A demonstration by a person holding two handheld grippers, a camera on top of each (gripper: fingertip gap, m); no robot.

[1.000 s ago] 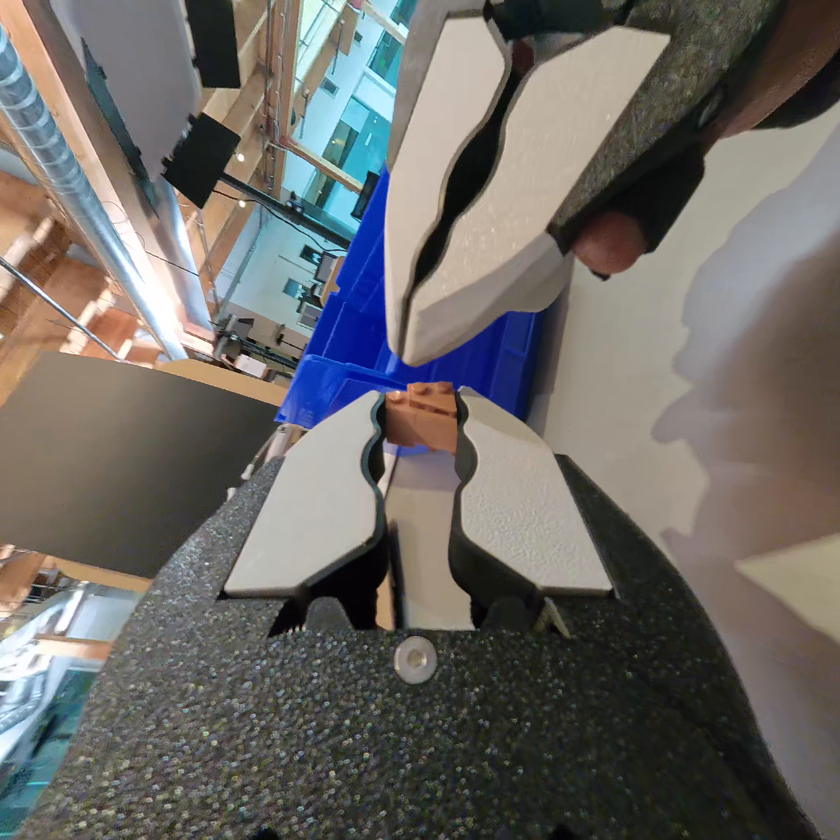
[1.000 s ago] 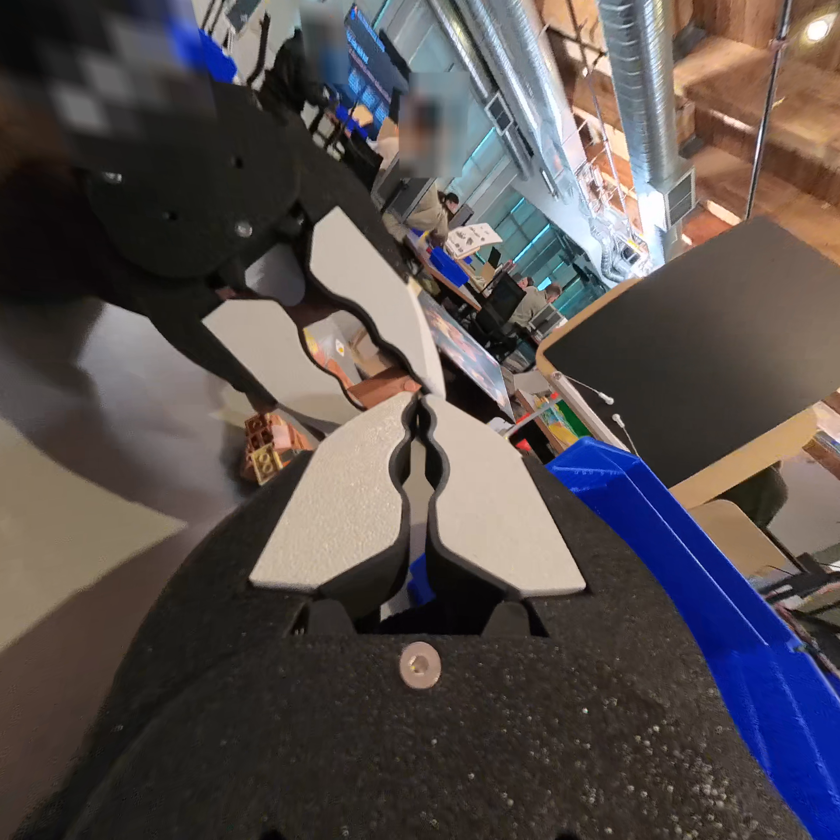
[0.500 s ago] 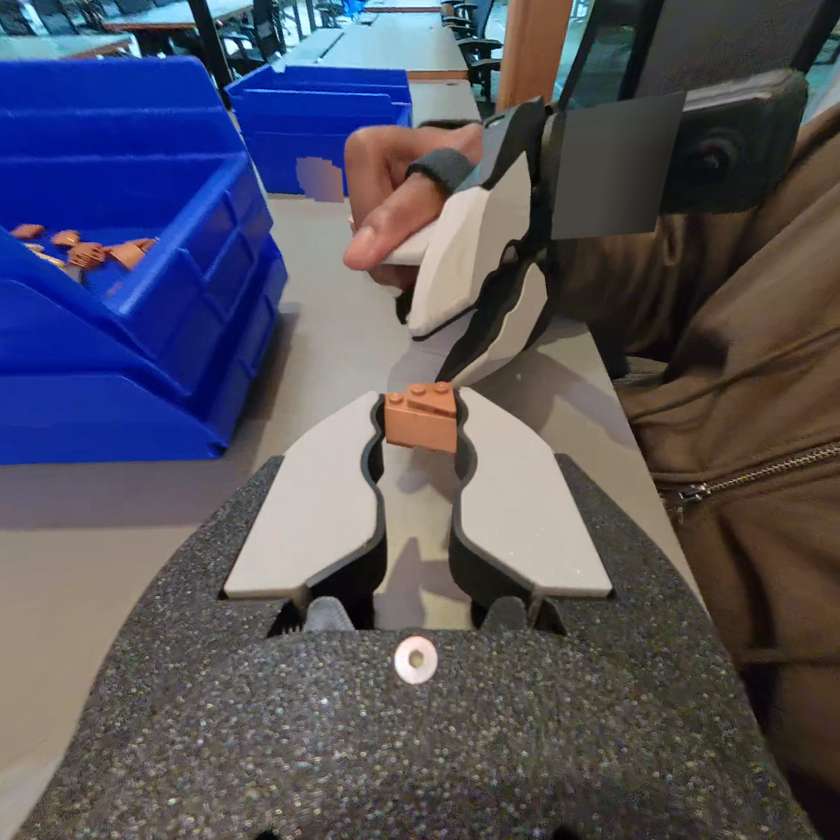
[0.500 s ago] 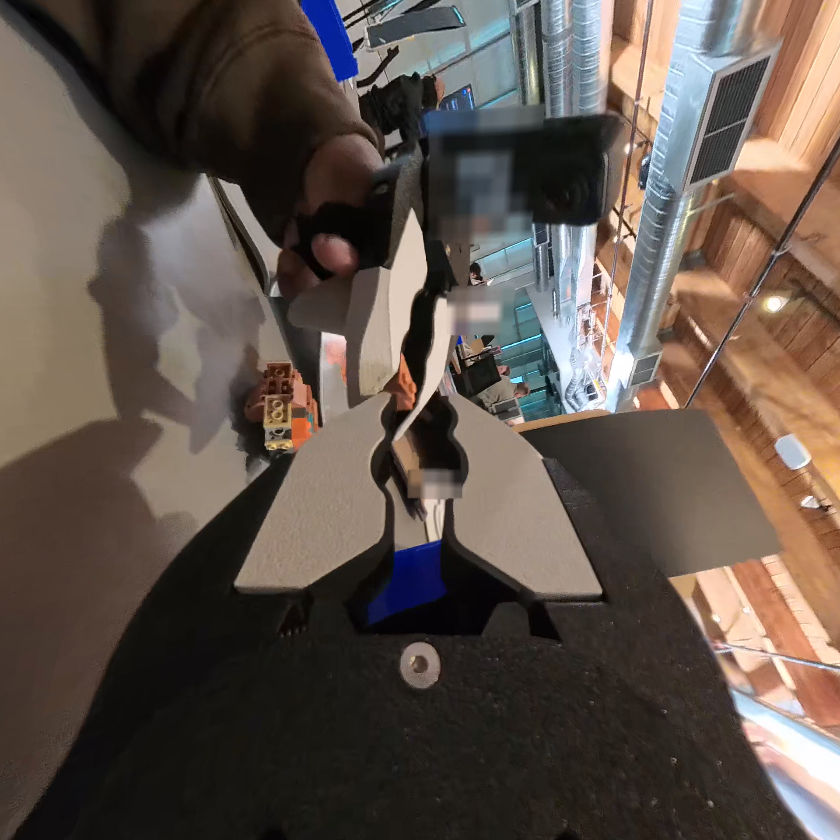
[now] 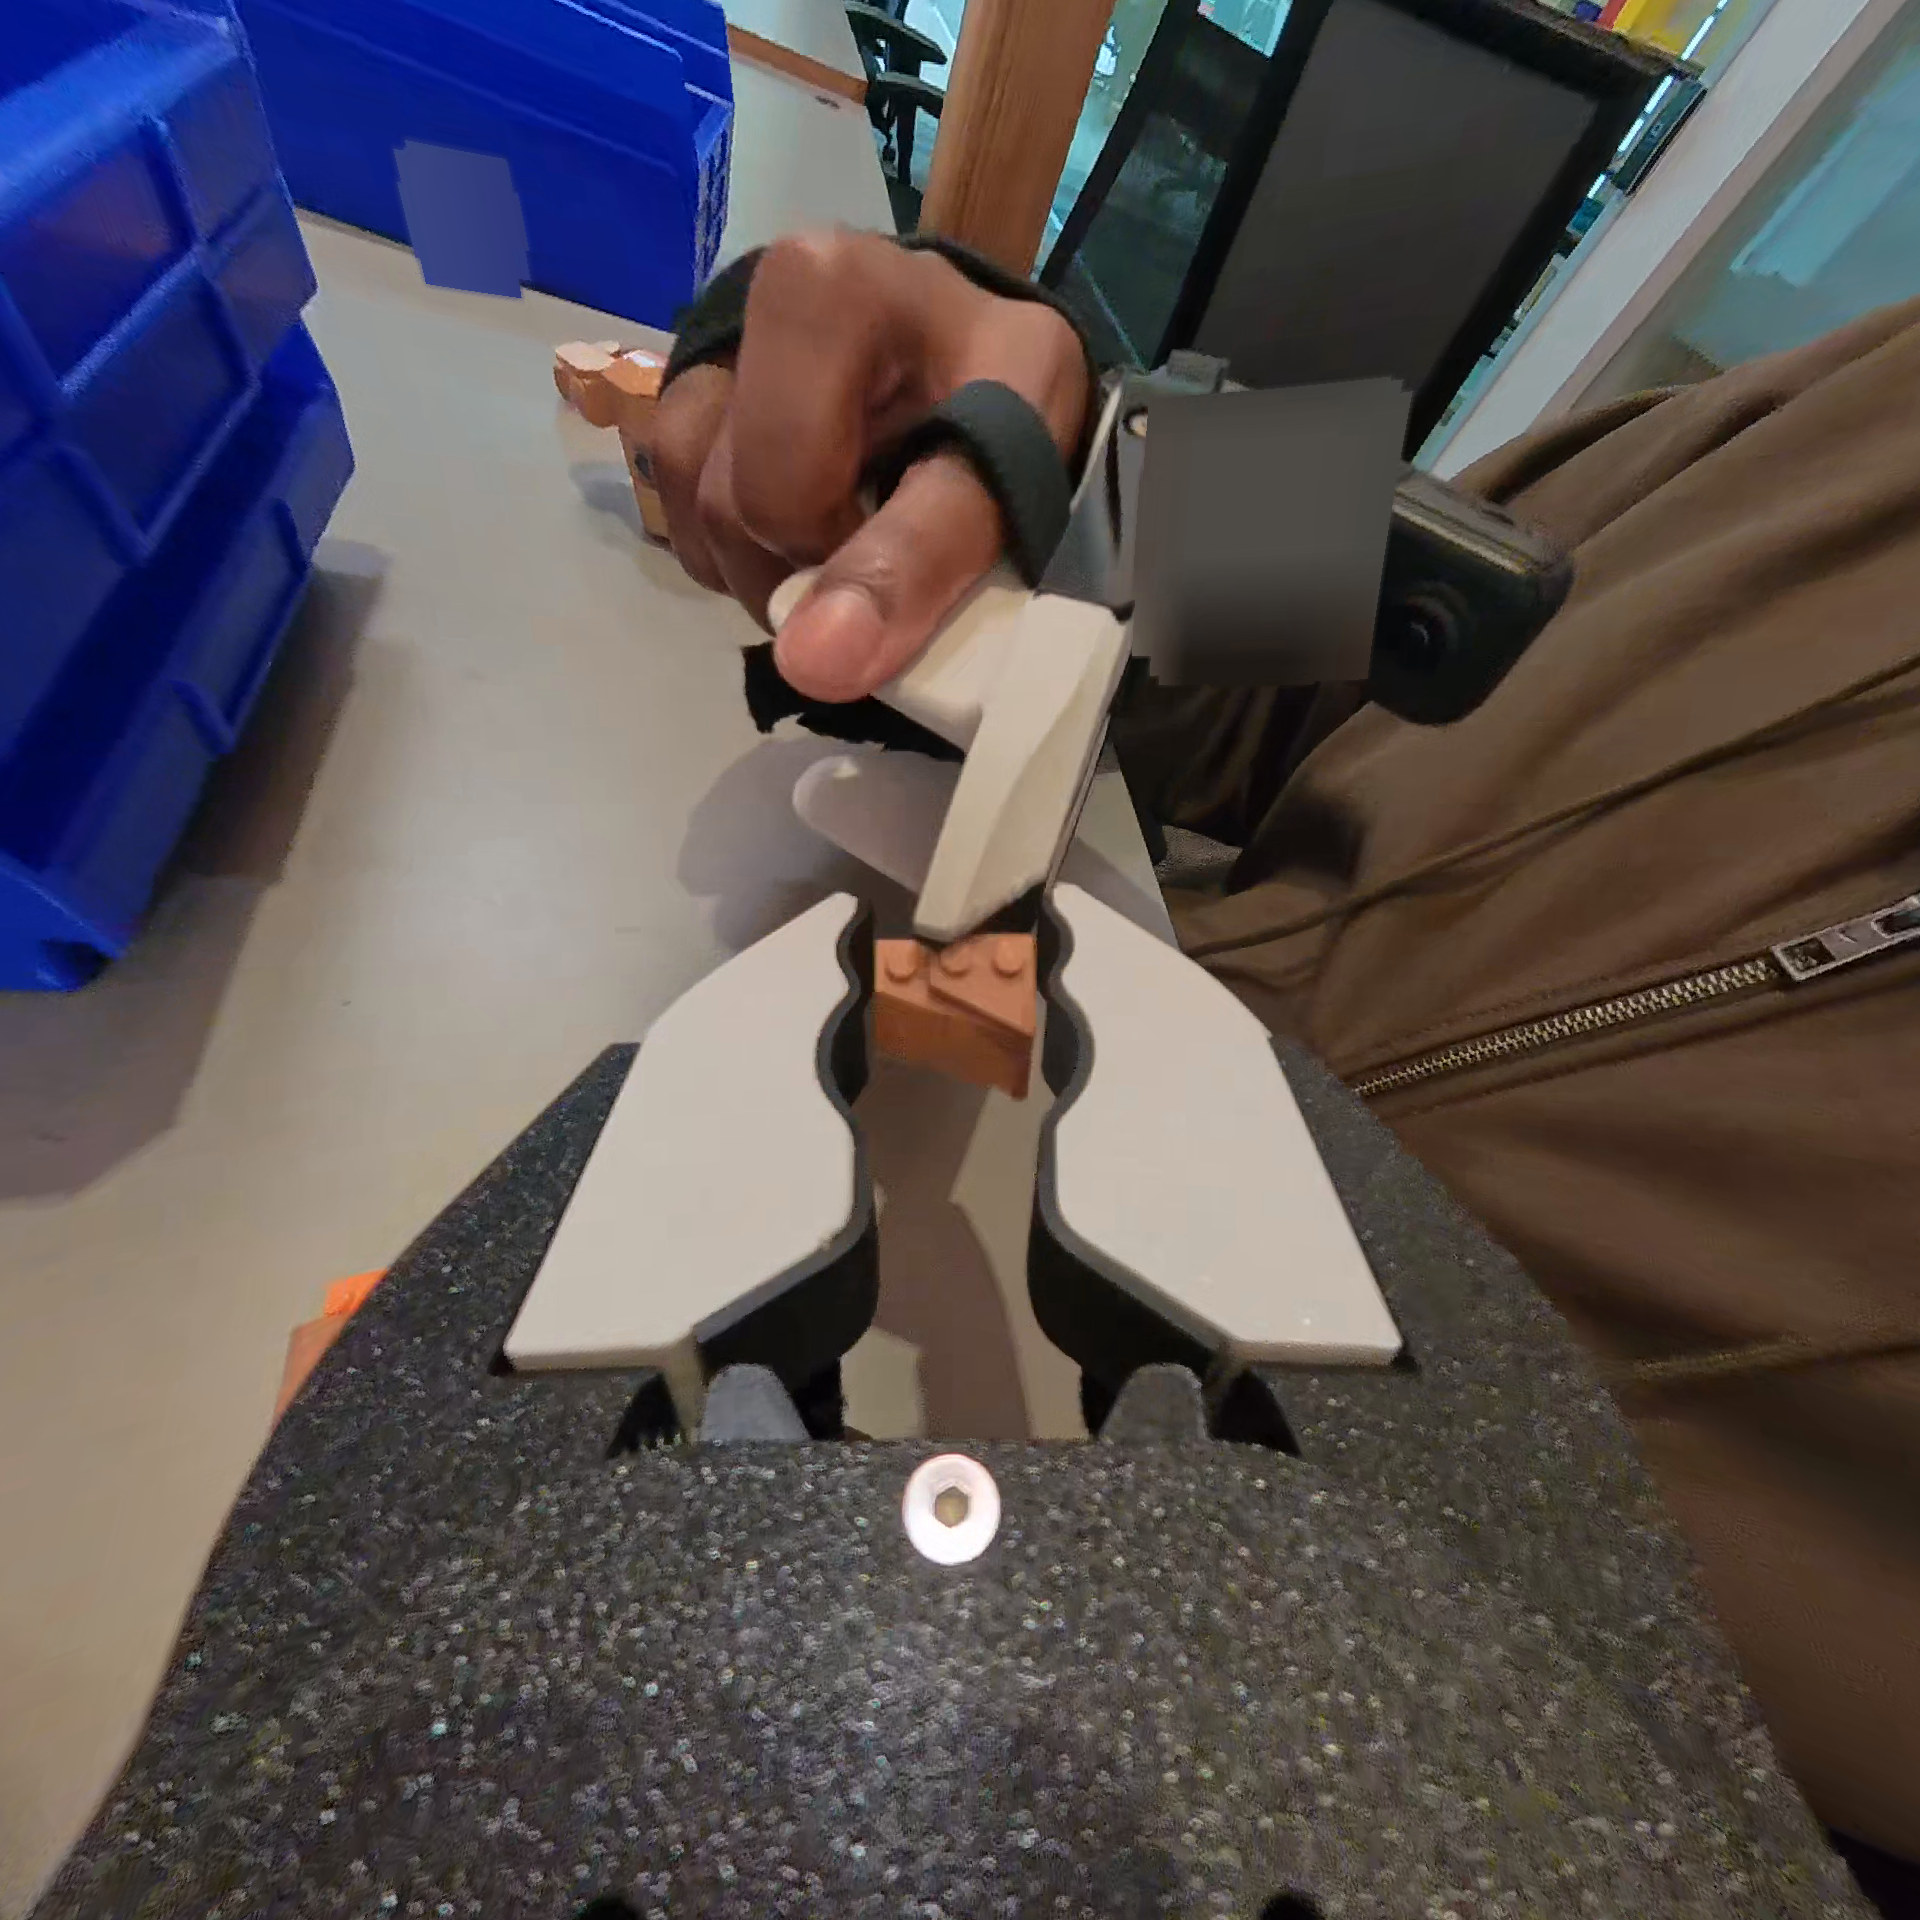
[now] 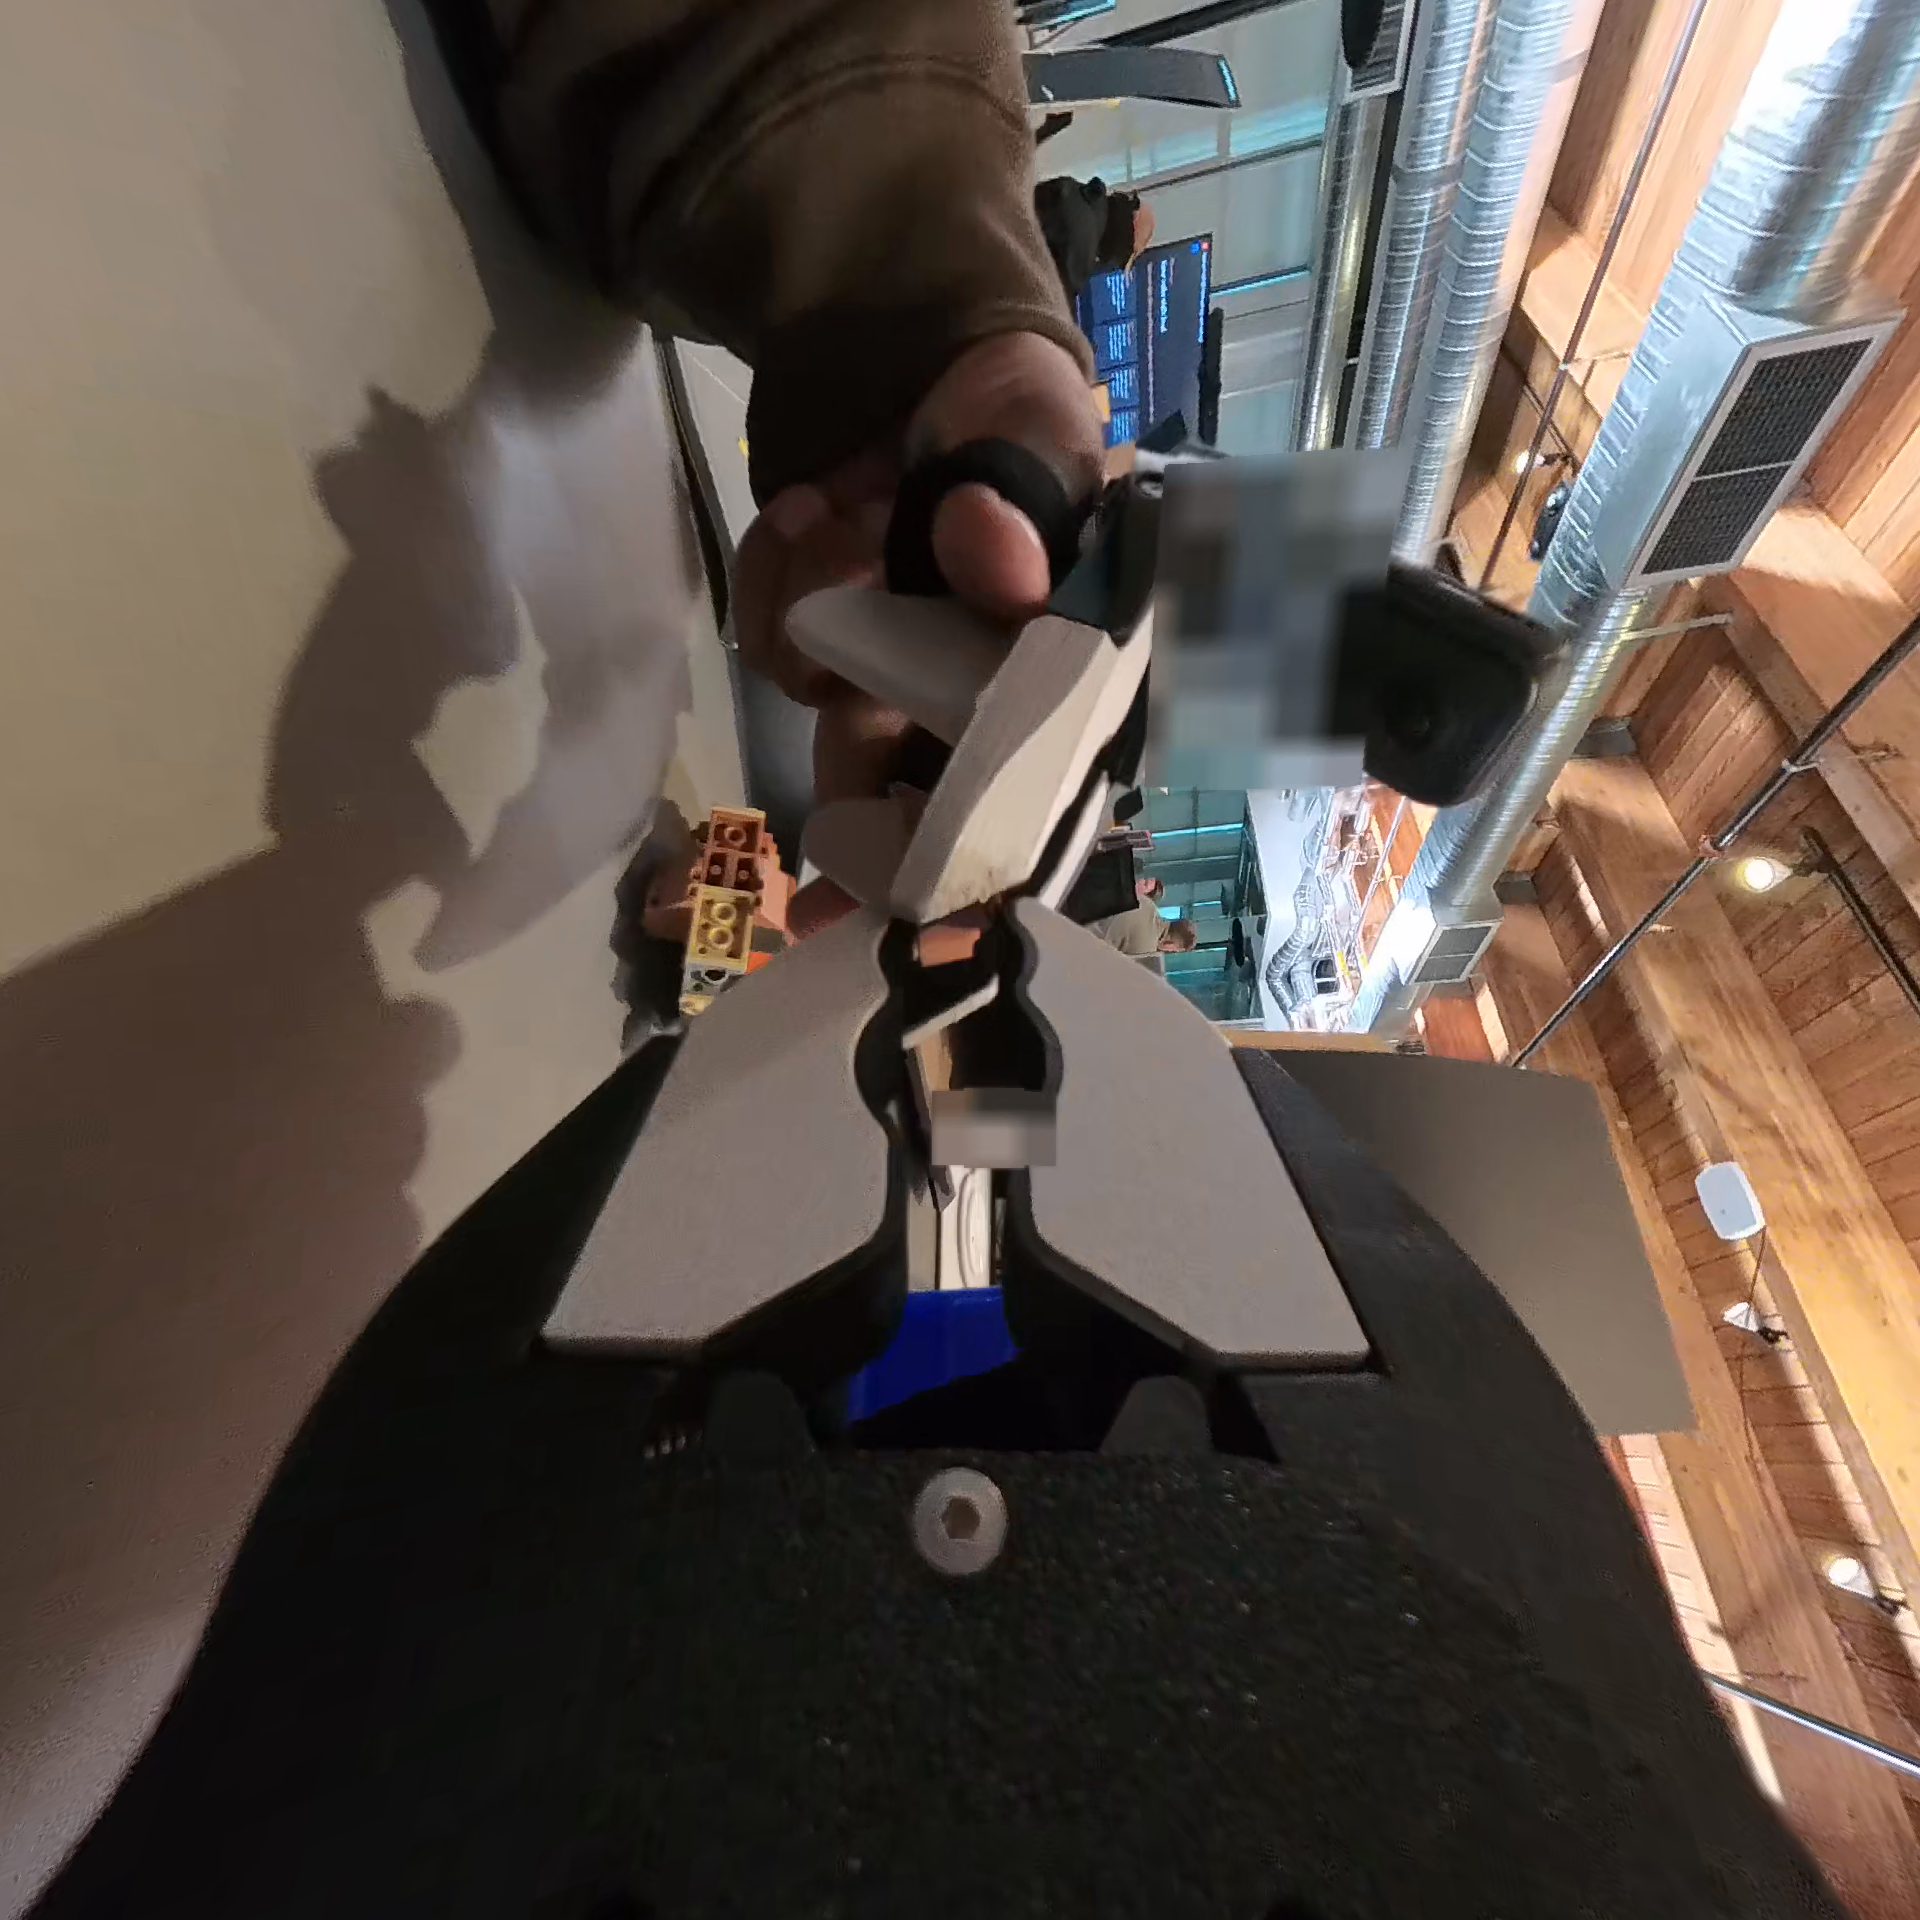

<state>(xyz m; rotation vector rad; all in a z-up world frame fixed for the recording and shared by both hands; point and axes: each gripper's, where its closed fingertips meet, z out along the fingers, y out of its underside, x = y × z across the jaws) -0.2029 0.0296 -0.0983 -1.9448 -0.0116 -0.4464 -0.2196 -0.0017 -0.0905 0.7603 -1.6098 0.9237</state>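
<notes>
Left wrist view shows my left gripper (image 5: 951,997) pinching a brick (image 5: 956,1003), my right gripper (image 5: 977,904) touching its studs, jaws apparently pressed together.

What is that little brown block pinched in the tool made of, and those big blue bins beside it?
The brown block, pinched in the left gripper, looks like hard moulded plastic: round studs on top, crisp edges, an even matte-to-satin surface. The blue bins also look like moulded plastic: one uniform colour, ribbed walls, a slight sheen. Neither can be confirmed by sight alone.
</notes>
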